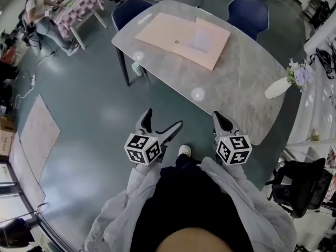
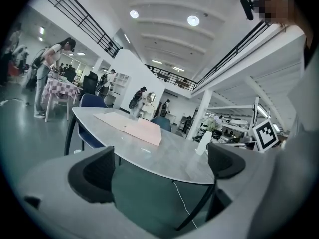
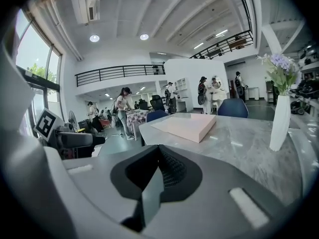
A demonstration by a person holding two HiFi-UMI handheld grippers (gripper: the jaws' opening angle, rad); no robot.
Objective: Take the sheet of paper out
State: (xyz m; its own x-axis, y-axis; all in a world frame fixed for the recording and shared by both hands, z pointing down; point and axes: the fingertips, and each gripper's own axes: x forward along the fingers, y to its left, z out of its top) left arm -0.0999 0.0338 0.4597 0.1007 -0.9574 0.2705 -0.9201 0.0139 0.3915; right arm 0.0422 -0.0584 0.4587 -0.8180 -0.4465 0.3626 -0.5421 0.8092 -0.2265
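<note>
A flat pink folder (image 1: 173,35) lies on the far half of the grey marble table (image 1: 231,83), with a paler sheet (image 1: 202,40) showing on its right part. It also appears as the pink folder (image 2: 132,126) in the left gripper view and the pink folder (image 3: 187,125) in the right gripper view. Both grippers hang short of the table's near edge, over the floor. My left gripper (image 1: 164,118) is open and empty, its jaws wide apart (image 2: 159,168). My right gripper (image 1: 219,117) is shut on nothing (image 3: 159,176).
A white vase of flowers (image 1: 286,83) stands at the table's right end. Two blue chairs (image 1: 131,9) (image 1: 249,12) sit at the far side. A black chair (image 1: 299,185) is at my right. A person (image 1: 37,4) works at a checkered table far left.
</note>
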